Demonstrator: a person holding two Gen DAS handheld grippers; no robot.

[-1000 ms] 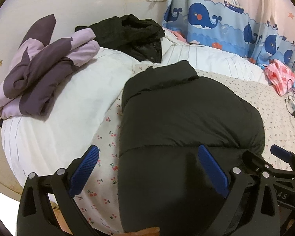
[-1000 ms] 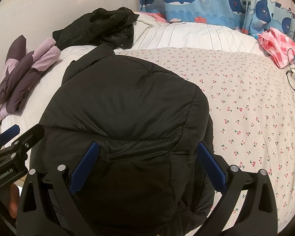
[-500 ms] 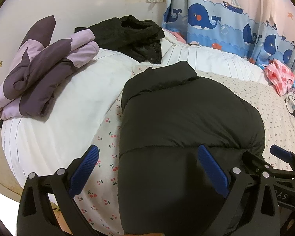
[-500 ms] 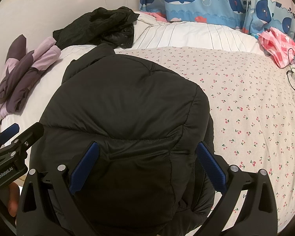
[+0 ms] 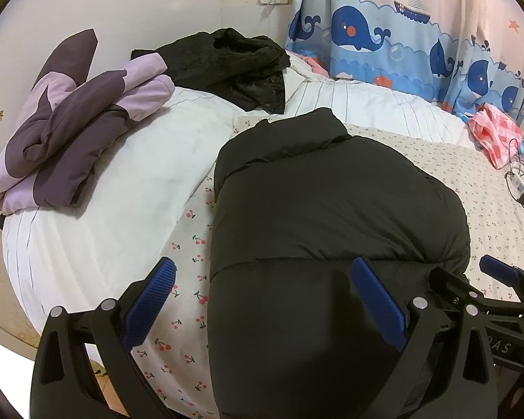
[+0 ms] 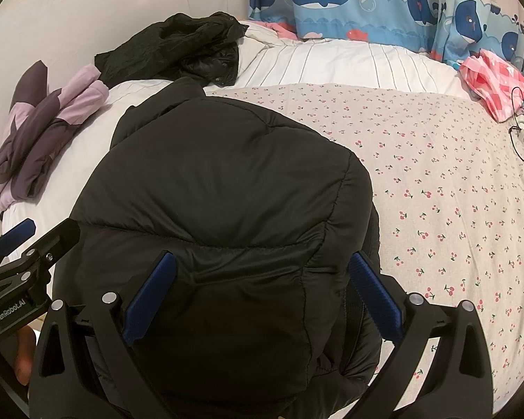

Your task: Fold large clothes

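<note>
Mid-fold: both hand-held grippers, left (image 5: 258, 309) and right (image 6: 260, 300), wide open, empty, over black puffer jacket (image 6: 223, 216) at bed (image 6: 454, 209) near edge; next, grasp hem.

Whale curtain (image 5: 394, 42), probably plaster wall (image 5: 139, 3).

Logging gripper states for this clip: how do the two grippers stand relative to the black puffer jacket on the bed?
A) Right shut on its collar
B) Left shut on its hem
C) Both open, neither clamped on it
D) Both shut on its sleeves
C: the left gripper and the right gripper both show their blue fingers spread wide over the black puffer jacket, with no fabric pinched between them.
</note>
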